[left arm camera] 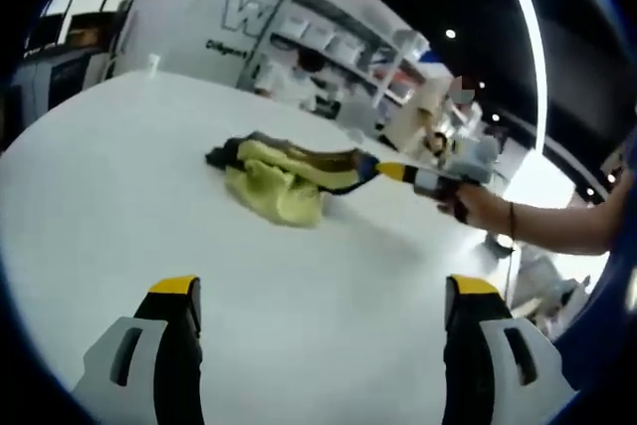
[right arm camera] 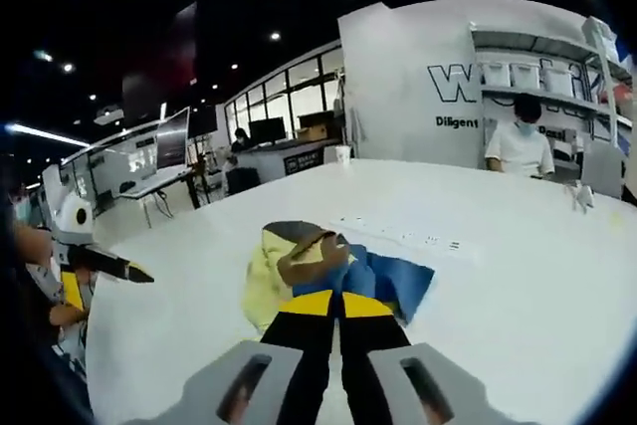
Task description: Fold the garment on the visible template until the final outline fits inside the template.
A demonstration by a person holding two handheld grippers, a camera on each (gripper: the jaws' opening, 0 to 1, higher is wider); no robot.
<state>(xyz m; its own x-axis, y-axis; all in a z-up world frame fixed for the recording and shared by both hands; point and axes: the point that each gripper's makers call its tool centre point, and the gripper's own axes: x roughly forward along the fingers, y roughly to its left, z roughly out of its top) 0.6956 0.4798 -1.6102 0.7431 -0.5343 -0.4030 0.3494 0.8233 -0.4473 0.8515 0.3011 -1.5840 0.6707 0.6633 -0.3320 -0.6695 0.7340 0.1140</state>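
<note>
1. Yellow-tipped right tongs (right arm camera: 338, 304) pinch the garment (right arm camera: 328, 271) in mid-worktop.
2. The left tongs (left arm camera: 323, 296) gape wide, low over the bare white worktop (left arm camera: 328, 276).
3. The garment has room all round.

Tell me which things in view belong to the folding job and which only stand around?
Job:
- crumpled yellow, brown and blue garment
- right tool, shut on the garment
- left tool, open
- white table

Around:
- white paper cup
- metal shelf rack

Left gripper view farther back, right gripper view close, seemingly opposed, sharing the garment (left arm camera: 284, 174) (right arm camera: 328, 271).
</note>
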